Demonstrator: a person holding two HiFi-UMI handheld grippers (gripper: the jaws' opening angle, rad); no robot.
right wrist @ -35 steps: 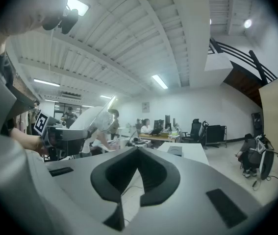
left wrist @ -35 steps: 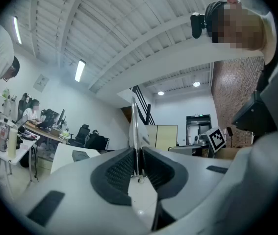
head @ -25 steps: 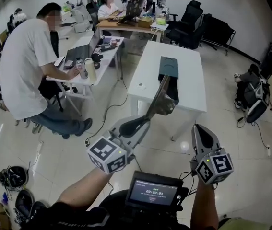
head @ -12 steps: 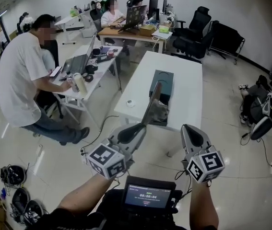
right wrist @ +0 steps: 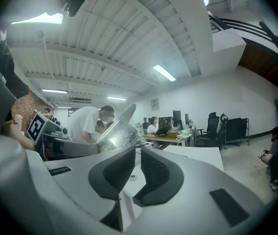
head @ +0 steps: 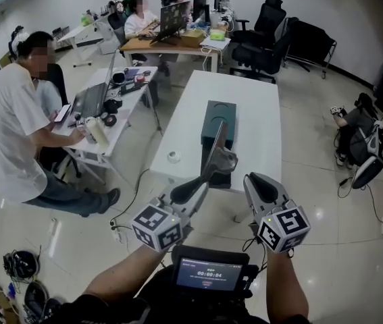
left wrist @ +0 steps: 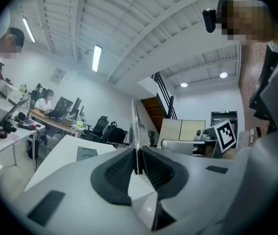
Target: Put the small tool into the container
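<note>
In the head view, the left gripper [head: 203, 175] is held up in front of the person, its 2 jaws pinched on the narrow end of a thin, flat, shiny metal tool [head: 222, 155]. The tool slants up in the air on the near side of the long white table [head: 259, 123], and the dark green box-shaped container [head: 218, 119] sits on that table beyond it. The right gripper [head: 253, 179] hovers alongside. I'd call this the carrying step: next the tool must go forward over the container's top and be let go. The left gripper view shows the blade edge-on, clamped between the ribbed pads, its gripped end hidden. In the right gripper view those jaws are drawn to a bare slit with nothing in them. I can't tell whether the container stands open.
</note>
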